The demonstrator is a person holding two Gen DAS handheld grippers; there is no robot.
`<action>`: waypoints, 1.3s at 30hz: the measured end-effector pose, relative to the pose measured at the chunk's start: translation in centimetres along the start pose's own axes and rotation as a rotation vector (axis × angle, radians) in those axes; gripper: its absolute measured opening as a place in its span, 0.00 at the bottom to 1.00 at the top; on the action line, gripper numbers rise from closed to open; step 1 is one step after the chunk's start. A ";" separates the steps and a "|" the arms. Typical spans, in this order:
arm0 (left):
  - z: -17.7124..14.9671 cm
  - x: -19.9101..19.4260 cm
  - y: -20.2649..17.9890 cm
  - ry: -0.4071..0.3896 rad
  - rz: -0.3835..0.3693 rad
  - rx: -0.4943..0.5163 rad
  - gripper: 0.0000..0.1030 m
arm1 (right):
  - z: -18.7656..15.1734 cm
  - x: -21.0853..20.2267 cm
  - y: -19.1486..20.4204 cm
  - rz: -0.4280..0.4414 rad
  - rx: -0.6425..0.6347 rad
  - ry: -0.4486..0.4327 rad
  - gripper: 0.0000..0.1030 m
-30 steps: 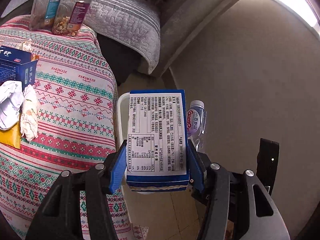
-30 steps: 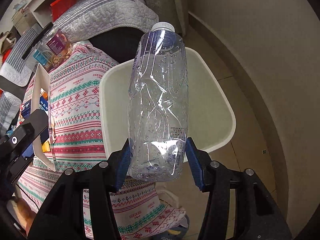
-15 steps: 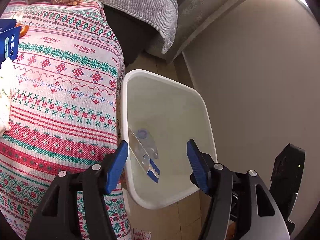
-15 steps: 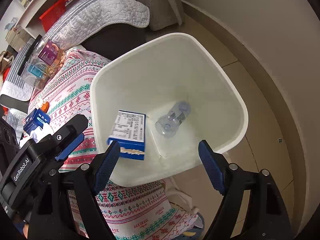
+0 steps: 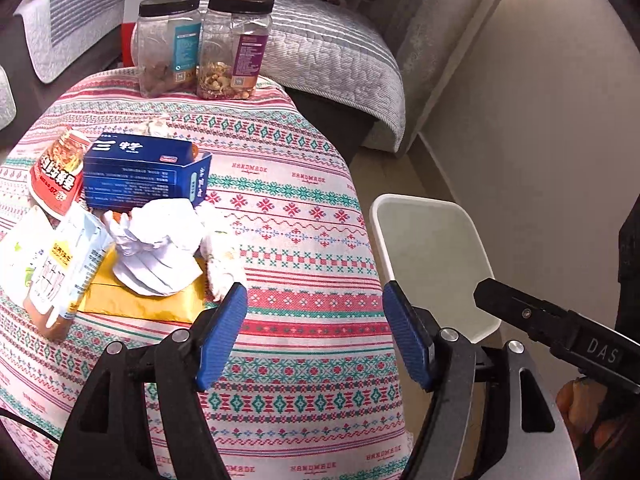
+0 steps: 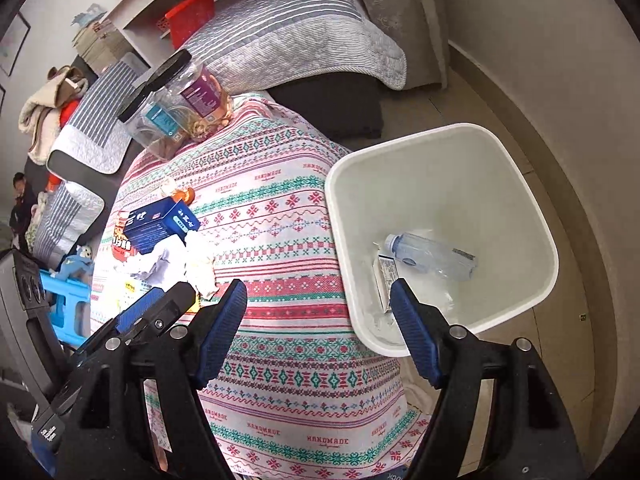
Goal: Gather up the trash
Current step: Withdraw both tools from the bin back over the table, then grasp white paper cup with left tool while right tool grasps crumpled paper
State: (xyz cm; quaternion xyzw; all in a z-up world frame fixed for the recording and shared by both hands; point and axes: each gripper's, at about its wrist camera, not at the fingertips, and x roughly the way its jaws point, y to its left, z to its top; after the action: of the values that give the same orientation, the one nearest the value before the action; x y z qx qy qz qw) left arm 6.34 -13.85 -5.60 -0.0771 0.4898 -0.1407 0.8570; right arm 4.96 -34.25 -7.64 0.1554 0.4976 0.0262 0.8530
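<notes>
Trash on the table, closest to the left gripper (image 5: 314, 338): a crumpled white paper wad (image 5: 160, 246) lying on a flat yellow packet (image 5: 140, 300), just beyond the left blue pad.
Left gripper: jaws spread wide, nothing between the pads; they have just been opening further. It hangs above the patterned tablecloth (image 5: 288, 216), angled down.
Right gripper (image 6: 320, 330): jaws also spread, empty; they have just been closing slightly from a wider gap. Its left pad sits over the cloth, its right pad over the near rim of the white bin (image 6: 532, 208).
Bin contents, seen from the right wrist view: a clear plastic bottle (image 6: 430, 254) lying on its side on the bottom, and a small blue-and-white carton (image 6: 384, 280) leaning against the near wall, touching or almost touching the bottle's neck end. From the left wrist view only the bin's inner wall shows.
Bin stands on the floor just beside the table edge, near the beige wall.
Farther out on the table: a blue box (image 5: 144, 174) lying flat with one end flap open; a red printed snack wrapper (image 5: 56, 178) against its left side; a pale carton (image 5: 60, 268) tilted at the left edge, touching the yellow packet.
At the far table edge: two clear jars with black lids (image 5: 204, 46), side by side, upright, partly filled with snacks.
Beyond them: grey striped quilted covers (image 5: 332, 52) on dark furniture.
</notes>
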 end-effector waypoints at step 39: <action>2.3 -4.8 29.5 0.120 0.204 -0.414 0.71 | 2.6 8.7 22.0 -0.003 -0.372 0.093 0.80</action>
State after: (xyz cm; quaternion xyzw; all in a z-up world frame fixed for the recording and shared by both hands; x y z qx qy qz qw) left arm 10.86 15.61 -8.49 -0.1926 0.5635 0.0458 0.8020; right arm 13.95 -12.24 -7.36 -0.0071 0.5232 0.1237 0.8432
